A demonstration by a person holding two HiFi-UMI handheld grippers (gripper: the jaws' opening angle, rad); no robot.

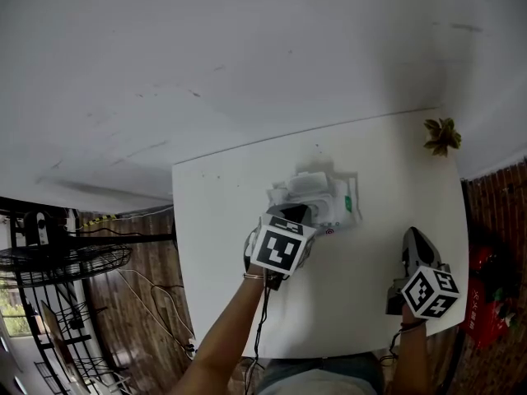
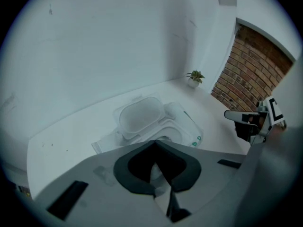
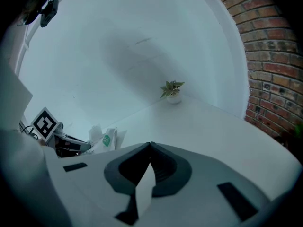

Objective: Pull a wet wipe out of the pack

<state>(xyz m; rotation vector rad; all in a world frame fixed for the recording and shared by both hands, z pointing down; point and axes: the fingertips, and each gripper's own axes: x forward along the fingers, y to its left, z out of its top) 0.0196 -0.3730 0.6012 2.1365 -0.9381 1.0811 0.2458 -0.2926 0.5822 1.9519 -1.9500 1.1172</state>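
The wet wipe pack (image 1: pixel 323 194) lies in the middle of the white table (image 1: pixel 218 245), its clear lid (image 2: pixel 141 115) flipped open toward the far side. My left gripper (image 1: pixel 300 214) points steeply down at the pack's opening. In the left gripper view its jaws (image 2: pixel 154 144) meet tip to tip right over the opening, with a scrap of white wipe (image 2: pixel 155 172) showing between them. My right gripper (image 1: pixel 412 237) rests apart near the table's right front. In the right gripper view its jaws (image 3: pixel 150 146) are shut on nothing, and the pack (image 3: pixel 105 140) lies off to the left.
A small potted plant (image 1: pixel 442 136) stands at the table's far right corner. A brick wall (image 2: pixel 251 65) rises on the right. A fan and wire racks (image 1: pixel 58 262) stand on the floor to the left, below the table's left edge.
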